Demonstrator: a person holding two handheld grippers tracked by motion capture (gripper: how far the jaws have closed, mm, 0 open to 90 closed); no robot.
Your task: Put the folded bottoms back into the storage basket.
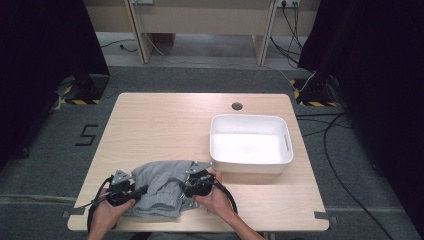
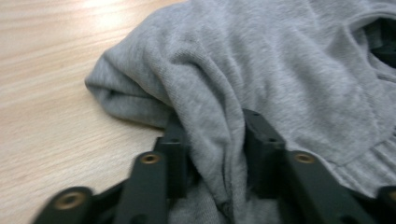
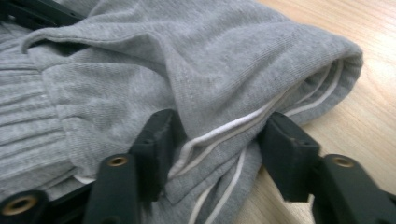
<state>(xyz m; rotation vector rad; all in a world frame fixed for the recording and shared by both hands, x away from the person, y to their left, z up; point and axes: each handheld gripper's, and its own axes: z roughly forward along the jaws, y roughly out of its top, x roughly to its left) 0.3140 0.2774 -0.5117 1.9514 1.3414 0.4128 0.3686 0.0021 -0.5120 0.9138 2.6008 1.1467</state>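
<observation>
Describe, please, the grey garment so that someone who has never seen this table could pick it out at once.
Start at the light wooden table and find the white tub on its right half. Just left of that tub, at the near edge, lies the grey garment, bunched between both tongs. It is the only soft thing there, knitted grey with thin white stripes.

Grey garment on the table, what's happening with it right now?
A person holds a two-jaw gripper in each hand, both at a folded grey garment lying at the near edge of the wooden table. The left gripper has its jaws closed on a bunched fold of the fabric. The right gripper has its jaws around the white-striped edge, wider apart; whether it is clamping is unclear. An empty white bin sits on the table to the right, apart from the garment.
</observation>
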